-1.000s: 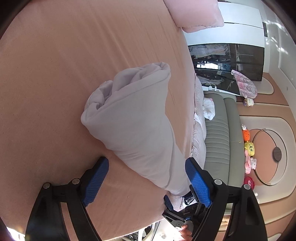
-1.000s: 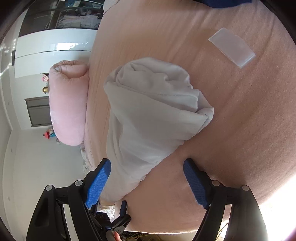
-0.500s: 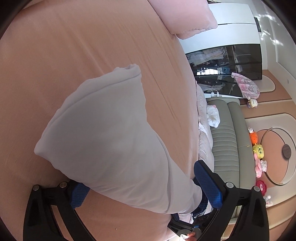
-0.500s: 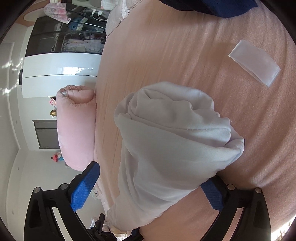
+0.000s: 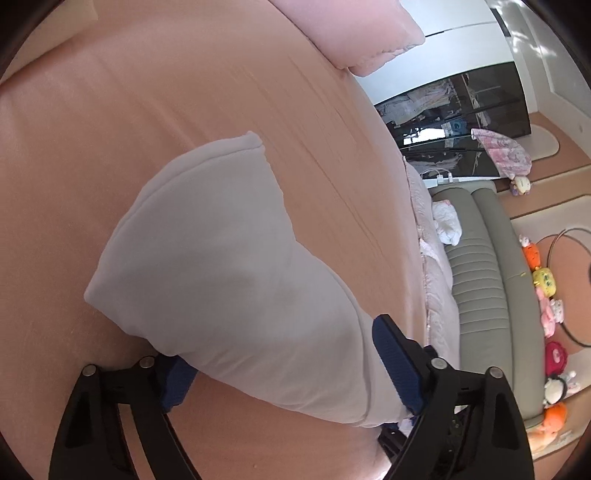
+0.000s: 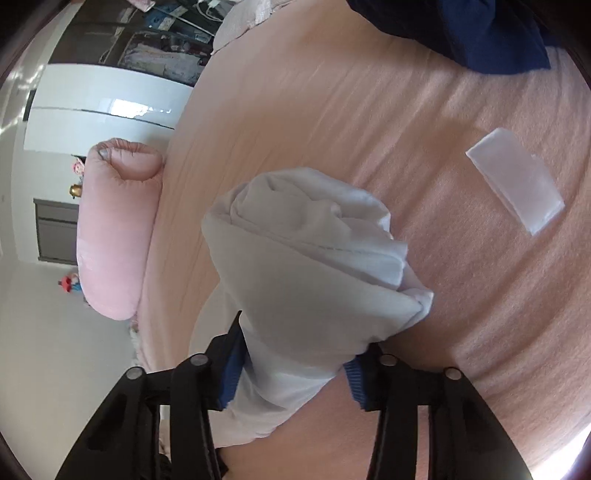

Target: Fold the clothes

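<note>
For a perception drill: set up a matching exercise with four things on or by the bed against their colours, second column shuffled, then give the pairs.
Things:
1. folded garment
2. pillow
3. cloth at the top edge
4. sofa

Colours:
A. dark blue
B. grey-green
C. white
D. pink

Pairs: 1-C, 2-D, 3-A, 4-B

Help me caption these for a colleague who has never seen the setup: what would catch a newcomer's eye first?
First, the folded pale grey garment filling the middle of both views, lying on the peach bed sheet. Each hand-held gripper has just been closing on one end of it: the left hand-held gripper and the right hand-held gripper now squeeze the cloth between blue pads. A pink bolster lies at the bed's edge.
</note>
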Demonstrator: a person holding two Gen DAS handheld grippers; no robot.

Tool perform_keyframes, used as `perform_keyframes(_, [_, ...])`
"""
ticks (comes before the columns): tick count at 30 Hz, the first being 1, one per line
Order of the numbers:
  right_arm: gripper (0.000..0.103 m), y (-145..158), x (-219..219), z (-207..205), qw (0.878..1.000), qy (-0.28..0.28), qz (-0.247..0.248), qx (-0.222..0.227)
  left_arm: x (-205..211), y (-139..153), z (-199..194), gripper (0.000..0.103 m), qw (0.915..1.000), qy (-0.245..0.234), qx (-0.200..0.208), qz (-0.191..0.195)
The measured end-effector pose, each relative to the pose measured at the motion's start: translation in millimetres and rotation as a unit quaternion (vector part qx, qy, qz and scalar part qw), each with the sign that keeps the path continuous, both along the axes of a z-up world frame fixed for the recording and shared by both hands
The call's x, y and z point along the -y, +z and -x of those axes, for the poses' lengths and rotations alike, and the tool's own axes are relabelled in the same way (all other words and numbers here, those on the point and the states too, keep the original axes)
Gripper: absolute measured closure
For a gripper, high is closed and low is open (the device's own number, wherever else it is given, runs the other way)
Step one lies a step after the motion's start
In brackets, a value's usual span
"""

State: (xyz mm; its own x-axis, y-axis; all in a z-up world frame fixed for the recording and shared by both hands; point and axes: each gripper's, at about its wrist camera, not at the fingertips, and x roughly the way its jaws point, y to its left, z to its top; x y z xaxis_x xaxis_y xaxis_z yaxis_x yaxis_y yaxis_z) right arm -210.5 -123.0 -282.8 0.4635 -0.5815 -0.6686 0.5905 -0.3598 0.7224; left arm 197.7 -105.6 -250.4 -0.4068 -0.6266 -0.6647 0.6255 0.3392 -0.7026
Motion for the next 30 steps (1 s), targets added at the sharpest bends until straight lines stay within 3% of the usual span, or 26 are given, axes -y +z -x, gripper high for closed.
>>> perform_keyframes(2, [0.066, 0, -1, 0, 1.0, 0.01, 0.011, -0.003, -2, 5, 6, 0.054, 0.998, -0.012, 0.061, -0.009])
perform_keyframes(8, [0.07, 11, -8, -5, 0.997, 0.043, 0.047, -0.031, -17, 12, 2, 0.063, 0.9959, -0.009, 0.09, -0.003])
perform_keyframes(10, [0.071, 15, -13, -10, 0.996, 0.056, 0.064, -0.039, -26, 19, -4, 0.063, 0.9942, 0.0, 0.107, -0.002])
perform_keyframes(14, [0.073, 16, -28, -25, 0.994, 0.08, 0.07, -0.009, -49, 28, -26, 0.065, 0.9925, 0.022, 0.12, -0.006])
perform_keyframes(20, [0.073, 12, -47, -44, 0.994, 0.101, 0.05, 0.005, -84, 9, -63, 0.065, 0.9988, 0.034, 0.024, -0.025])
perform_keyframes(24, [0.074, 6, -55, -33, 0.995, 0.092, 0.045, 0.01, -94, 12, -65, 0.062, 0.9964, 0.017, 0.083, -0.008])
perform_keyframes(30, [0.074, 1, -49, -29, 0.996, 0.083, 0.033, 0.028, -87, 12, -56, 0.059, 0.9954, 0.01, 0.095, -0.004])
